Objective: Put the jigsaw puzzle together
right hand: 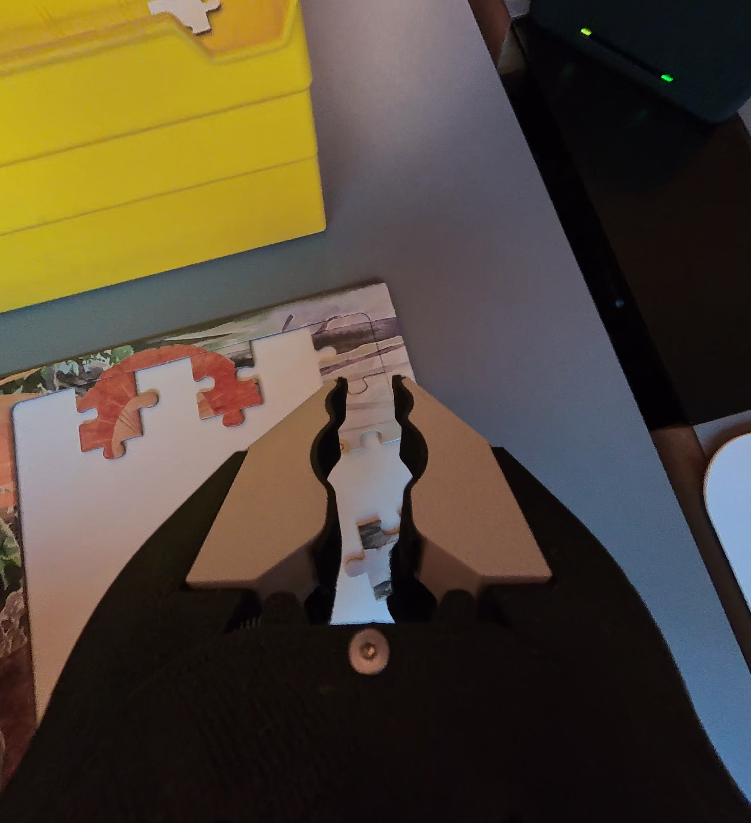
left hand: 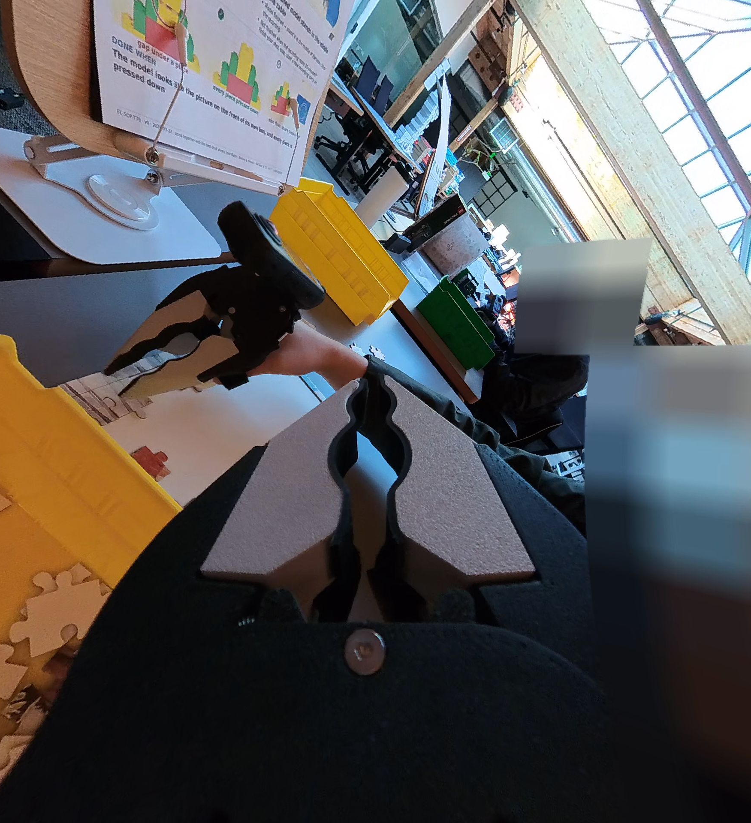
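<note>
A grey tabletop carries a yellow plastic bin holding loose pale puzzle pieces, and just beside it the flat, part-filled jigsaw puzzle board with a picture border, a white bare middle and an orange-red piece already set in. The right gripper, black with tan fingers, hangs low over the board's right part, its tips slightly parted and empty. The left gripper is raised off the table beside the bin, tips nearly together with nothing between them.
</note>
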